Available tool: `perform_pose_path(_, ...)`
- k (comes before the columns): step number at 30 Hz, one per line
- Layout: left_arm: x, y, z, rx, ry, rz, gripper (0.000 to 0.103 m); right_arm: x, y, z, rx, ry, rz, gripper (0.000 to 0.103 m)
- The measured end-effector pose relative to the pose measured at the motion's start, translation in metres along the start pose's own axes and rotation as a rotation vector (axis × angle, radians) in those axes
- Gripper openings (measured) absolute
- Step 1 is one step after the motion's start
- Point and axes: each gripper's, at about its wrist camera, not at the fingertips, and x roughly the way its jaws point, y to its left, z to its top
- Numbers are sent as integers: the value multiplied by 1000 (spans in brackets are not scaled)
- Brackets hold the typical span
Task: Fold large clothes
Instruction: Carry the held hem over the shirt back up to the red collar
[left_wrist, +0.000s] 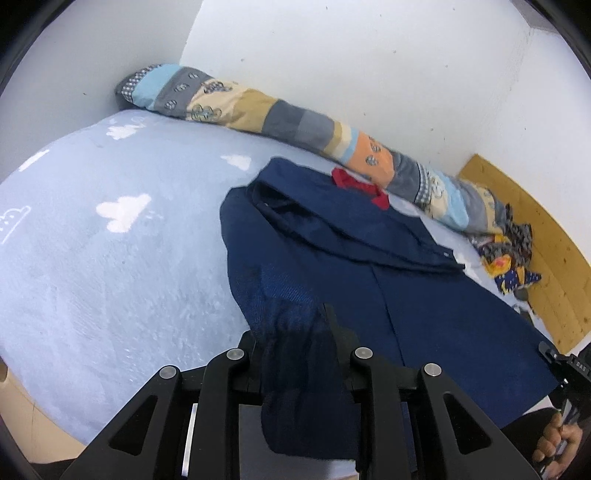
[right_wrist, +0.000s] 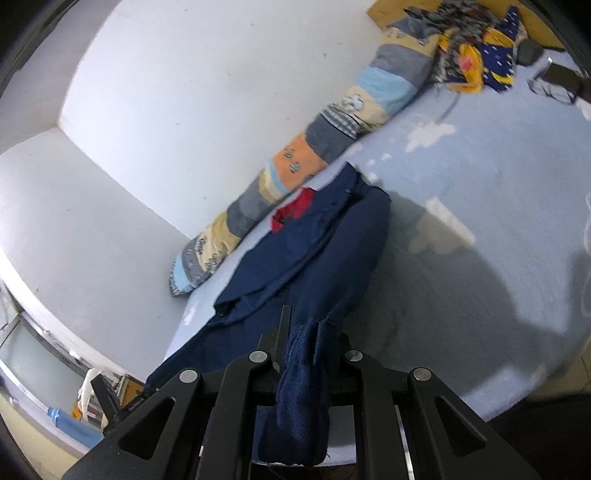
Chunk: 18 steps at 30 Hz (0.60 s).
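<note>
Navy jacket (left_wrist: 424, 280) spread on the pale blue bed cover (left_wrist: 110, 266), both grippers clamped on its near hem.

Starting at nine o'clock in the left wrist view, white cloud shapes dot the bed cover; at twelve o'clock a long patchwork bolster (left_wrist: 280, 118) lies against the white wall (left_wrist: 369, 55), and a red lining (left_wrist: 360, 186) peeks out at the jacket's collar just beside it. At six o'clock the left gripper (left_wrist: 295, 332) is closed on a bunched fold of navy cloth, which hangs down between its fingers. At three o'clock a heap of patterned clothes (left_wrist: 506, 254) sits by a wooden board (left_wrist: 546, 251). Over in the right wrist view, the right gripper (right_wrist: 314, 328) is likewise pinched on a gathered corner of the jacket at six o'clock, with the garment running up toward the bolster at twelve.
</note>
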Motion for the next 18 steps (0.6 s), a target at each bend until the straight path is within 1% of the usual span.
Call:
perform_pose_path(4, -13, 1, 1, -18, -22, -4, 22, -3, 13, 5, -30, -3, 20, 11)
perform_pose_path(10, -34, -1, 0, -62, -41, -50, 22, -10, 16, 8, -26, 3, 36, 11)
perform_pose_path(14, -37, -5, 2, -29, -55, -27, 22, -8, 11, 11, 2, 9, 37, 11)
perform_pose_path(18, -36, -5, 8, -58, -44, -40, 22, -5, 16, 17, 9, 10, 57, 11)
